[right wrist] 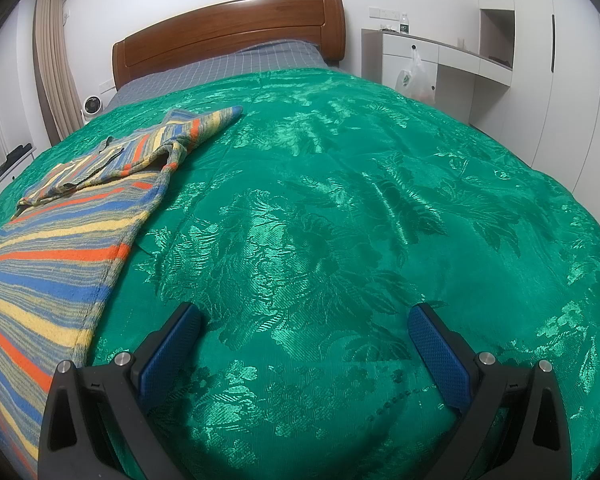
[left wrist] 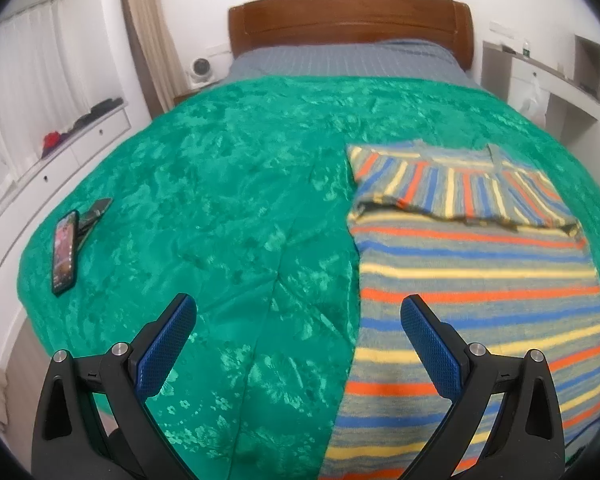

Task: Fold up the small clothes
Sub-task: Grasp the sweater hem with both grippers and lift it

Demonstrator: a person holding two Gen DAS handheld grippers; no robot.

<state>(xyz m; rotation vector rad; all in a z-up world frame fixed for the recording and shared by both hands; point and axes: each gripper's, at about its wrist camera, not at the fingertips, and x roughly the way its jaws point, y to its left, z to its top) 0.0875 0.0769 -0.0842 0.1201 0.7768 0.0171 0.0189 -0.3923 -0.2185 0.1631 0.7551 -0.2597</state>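
Your left gripper (left wrist: 298,312) is spread wide and holds nothing; its right finger hangs over the near part of the striped sweater (left wrist: 472,276), its left finger over the green bedspread (left wrist: 220,200). Your right gripper (right wrist: 304,320) is equally splayed and empty, above bare bedspread just right of the sweater's right edge (right wrist: 112,276).

The sweater lies flat on the near half of the bed, body running from the near edge toward the headboard (left wrist: 350,20). Its sleeves are already laid across the far end, their stripes crossing those of the body. So the side folds look done, and what seems left is the lengthwise fold: hem up to collar, or in thirds.

To do it well, take the two near hem corners, one per gripper. Each corner sits below the frame, so I cannot tell how they lie; check before you pinch. Bite through both layers of knit, not the slippery bedspread underneath. Lift both corners level, carry them far together, and lay the hem on the folded sleeves without dragging them loose. Thick knit will bulge at the crease, so press it flat afterwards.

The phone (left wrist: 65,252) at the far left lies well apart from your path.
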